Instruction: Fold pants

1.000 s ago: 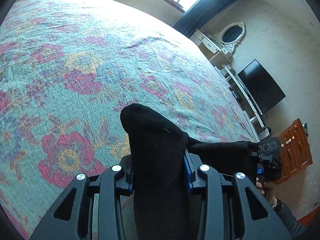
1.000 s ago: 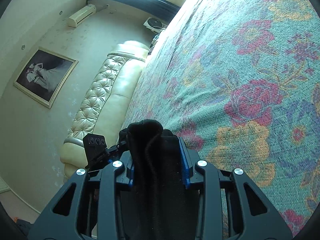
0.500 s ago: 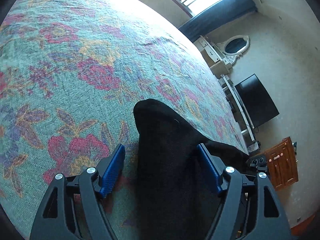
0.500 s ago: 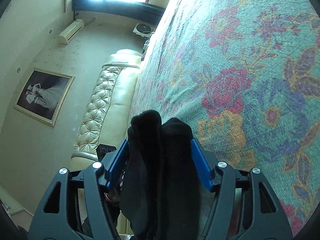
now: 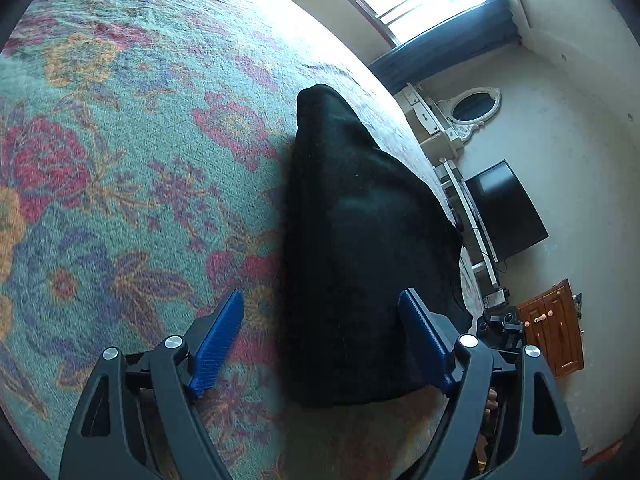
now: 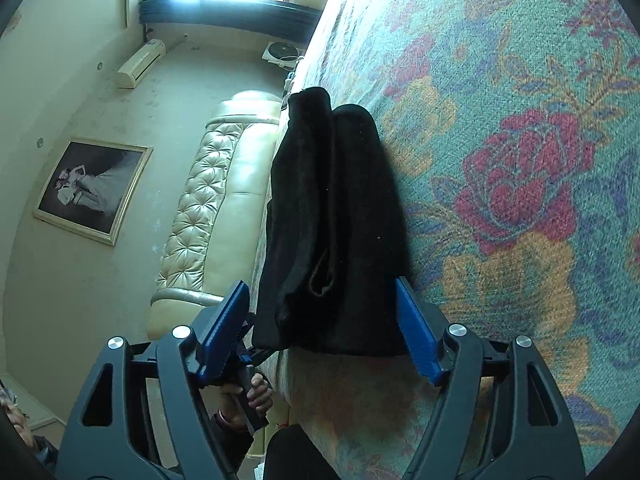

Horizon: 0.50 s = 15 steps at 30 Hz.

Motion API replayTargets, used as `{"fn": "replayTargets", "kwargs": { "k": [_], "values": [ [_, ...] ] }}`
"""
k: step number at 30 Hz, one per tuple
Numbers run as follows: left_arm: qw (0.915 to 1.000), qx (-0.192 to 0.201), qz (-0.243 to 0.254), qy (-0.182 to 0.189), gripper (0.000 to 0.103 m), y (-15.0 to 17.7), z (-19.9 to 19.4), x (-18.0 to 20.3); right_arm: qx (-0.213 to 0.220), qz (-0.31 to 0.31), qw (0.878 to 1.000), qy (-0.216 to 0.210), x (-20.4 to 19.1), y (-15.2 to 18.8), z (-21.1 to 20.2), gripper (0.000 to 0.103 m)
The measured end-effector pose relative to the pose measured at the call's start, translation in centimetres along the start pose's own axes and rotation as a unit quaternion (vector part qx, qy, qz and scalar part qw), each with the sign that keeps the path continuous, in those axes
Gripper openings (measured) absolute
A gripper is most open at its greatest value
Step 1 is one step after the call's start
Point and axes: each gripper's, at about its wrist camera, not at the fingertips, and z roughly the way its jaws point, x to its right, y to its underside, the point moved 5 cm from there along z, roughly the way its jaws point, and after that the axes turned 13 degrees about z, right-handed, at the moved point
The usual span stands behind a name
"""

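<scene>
1. My left gripper has just been opening; its blue pads now stand wide apart. The black pants lie on the floral bedspread between them, stretching away to the far side. I see bedspread between the left pad and the cloth. The right pad sits against the cloth's edge, and I cannot tell whether it touches.

2. My right gripper has likewise just been spreading, and its pads are apart with nothing clamped. In the right wrist view the folded pants lie along the bed's left edge, their near end between the pads. A gap shows at the left pad; the right pad is just beside the cloth.

3. The folds show as two rounded humps at the far end in the right wrist view.

4. Hard to read: the black cloth swallows its own creases, so I cannot count layers. In the left wrist view the pants hide part of the bed's right side.

5. Below my right gripper's left finger a hand grips the other tool's handle, partly hidden. In the left wrist view the other gripper peeks past the right finger, mostly cut off.
</scene>
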Motion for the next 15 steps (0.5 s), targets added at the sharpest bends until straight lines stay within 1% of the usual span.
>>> {"fn": "replayTargets", "kwargs": {
  "k": [2, 4, 6, 7, 9, 11, 13, 15],
  "values": [
    [1.0000, 0.004, 0.003, -0.003, 0.080, 0.3, 0.1, 0.3, 0.002, 0.001, 1.000, 0.012, -0.2, 0.2, 0.3, 0.077],
    [1.0000, 0.000, 0.001, -0.004, 0.082, 0.2, 0.4, 0.7, -0.002, -0.007, 1.000, 0.025, -0.5, 0.6, 0.6, 0.079],
    [0.9998, -0.009, -0.007, 0.014, 0.082, 0.0, 0.9, 1.2, -0.001, -0.021, 0.999, 0.046, -0.7, 0.9, 0.6, 0.078],
    [0.9996, -0.015, -0.008, 0.022, 0.082, -0.2, 1.6, 2.1, 0.001, -0.028, 0.998, 0.059, -0.7, 1.1, 0.5, 0.078],
    [0.9998, -0.019, 0.000, 0.008, 0.082, 0.1, 1.8, 2.4, 0.006, -0.041, 0.996, 0.083, -0.7, 1.6, 0.3, 0.078],
    [0.9998, -0.020, -0.002, 0.008, 0.082, 0.0, 1.9, 2.2, 0.006, -0.052, 0.994, 0.097, -0.6, 2.5, 0.4, 0.079],
    [0.9998, -0.015, -0.010, 0.012, 0.082, 0.1, 1.7, 2.0, 0.007, -0.055, 0.994, 0.093, -1.2, 3.1, 1.0, 0.086],
    [0.9998, -0.017, -0.006, 0.010, 0.082, 0.1, 1.8, 2.0, 0.007, -0.056, 0.993, 0.099, -1.7, 3.1, 1.7, 0.089]
  ]
}}
